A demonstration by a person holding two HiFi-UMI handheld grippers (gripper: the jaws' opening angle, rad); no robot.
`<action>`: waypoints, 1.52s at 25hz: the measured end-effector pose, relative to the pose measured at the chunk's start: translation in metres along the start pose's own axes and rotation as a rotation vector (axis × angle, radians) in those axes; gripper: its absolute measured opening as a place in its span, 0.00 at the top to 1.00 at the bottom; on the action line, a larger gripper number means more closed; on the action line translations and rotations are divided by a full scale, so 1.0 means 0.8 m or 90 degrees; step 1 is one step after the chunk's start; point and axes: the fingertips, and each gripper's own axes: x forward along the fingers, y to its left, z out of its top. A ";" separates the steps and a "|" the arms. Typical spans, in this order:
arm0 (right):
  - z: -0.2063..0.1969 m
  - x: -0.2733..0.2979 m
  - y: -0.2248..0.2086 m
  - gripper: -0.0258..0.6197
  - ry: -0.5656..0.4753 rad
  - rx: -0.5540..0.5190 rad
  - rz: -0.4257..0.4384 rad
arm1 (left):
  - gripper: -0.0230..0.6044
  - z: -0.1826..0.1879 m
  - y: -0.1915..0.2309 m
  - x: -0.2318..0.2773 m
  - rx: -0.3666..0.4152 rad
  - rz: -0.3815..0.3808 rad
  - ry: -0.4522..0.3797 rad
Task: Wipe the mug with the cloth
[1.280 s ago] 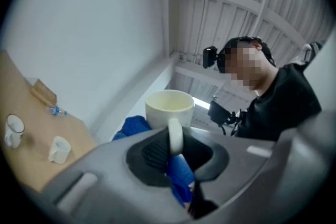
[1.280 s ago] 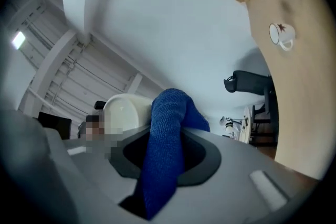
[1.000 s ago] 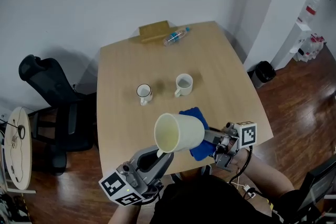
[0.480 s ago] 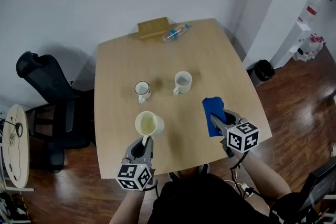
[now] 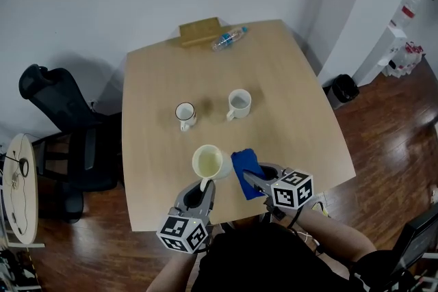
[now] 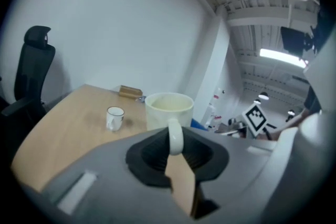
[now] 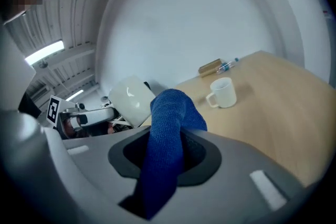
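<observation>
Nearest, the left gripper (image 5: 203, 187) is clamped on the handle of the cream mug (image 5: 209, 162), which is upright over the table's (image 5: 301, 120) near part. Just right of the mug, the right gripper (image 5: 250, 180) pinches the blue cloth (image 5: 245, 166). Beyond the mug stand a dark-rimmed cup (image 5: 185, 115) and a white cup (image 5: 239, 104). Farthest from it, a bottle (image 5: 228, 39) lies beside a wooden block (image 5: 199, 33).
</observation>
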 end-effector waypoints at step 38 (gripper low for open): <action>-0.067 -0.024 -0.131 0.79 0.198 -0.187 -0.247 | 0.89 -0.101 0.105 0.002 0.088 0.178 0.129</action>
